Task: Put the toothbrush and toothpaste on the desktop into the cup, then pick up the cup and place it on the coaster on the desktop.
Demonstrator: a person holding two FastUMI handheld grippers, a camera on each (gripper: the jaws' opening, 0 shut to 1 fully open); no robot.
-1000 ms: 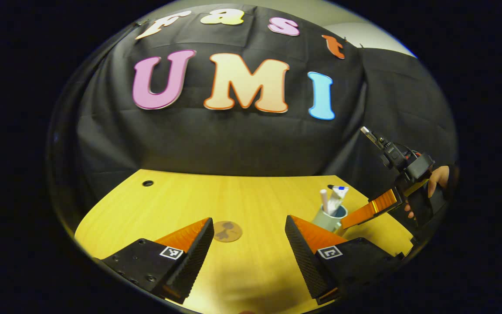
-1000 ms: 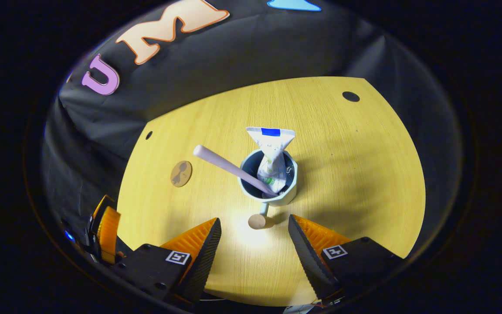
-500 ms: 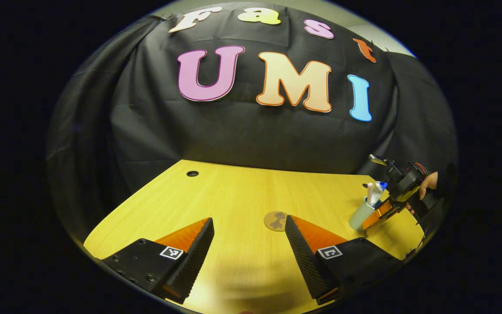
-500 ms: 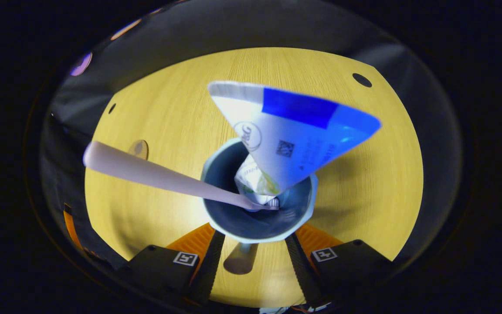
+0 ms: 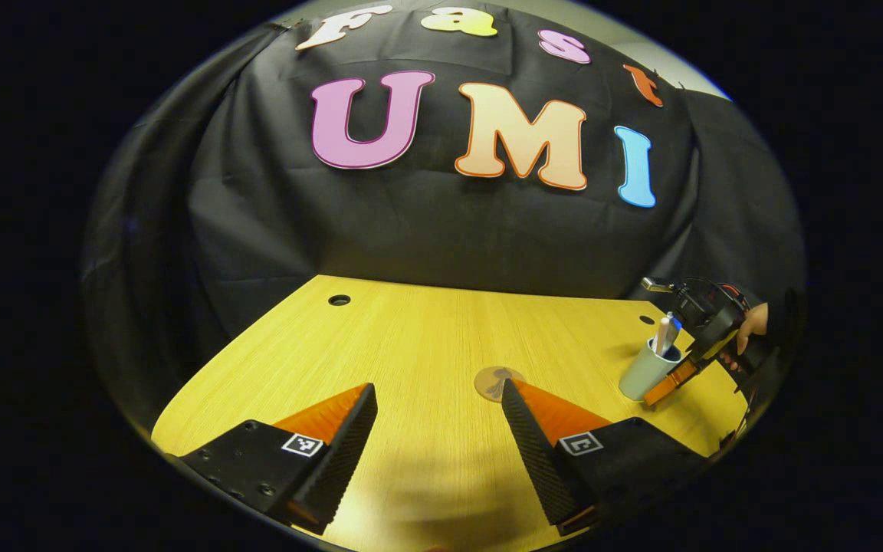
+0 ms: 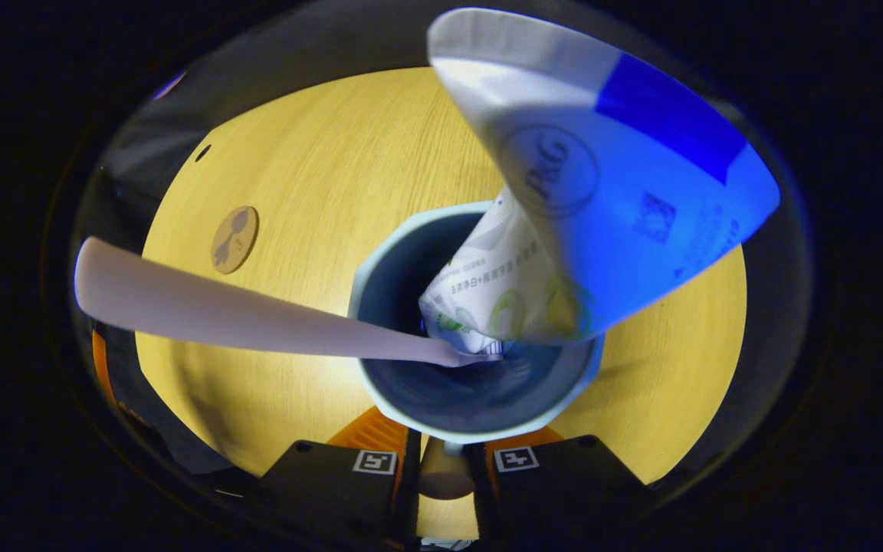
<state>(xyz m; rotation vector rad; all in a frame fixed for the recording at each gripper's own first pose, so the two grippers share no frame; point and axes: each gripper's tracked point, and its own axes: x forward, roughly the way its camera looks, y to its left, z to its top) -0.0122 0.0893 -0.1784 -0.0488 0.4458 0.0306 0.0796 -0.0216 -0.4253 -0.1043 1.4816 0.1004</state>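
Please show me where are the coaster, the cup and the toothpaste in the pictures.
coaster (image 6: 234,238): right gripper view, middle of the round disc.
cup (image 6: 403,410): right gripper view, pale rim at the near left.
toothpaste (image 6: 610,192): right gripper view, wide flat end of the tube.

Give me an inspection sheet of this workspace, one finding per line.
Surface: yellow wooden desktop with cable holes.
Job's things: cup standing on the desktop, off the coaster; toothbrush and toothpaste stand in the cup.
Clutter: nothing seen.
Grippers: right gripper narrowed around the cup's handle, contact unclear; left gripper open, holding nothing, above the desktop near the coaster.
Cables: wires on the right gripper's body.
Surroundings: black cloth wall; a hand holding the right gripper.
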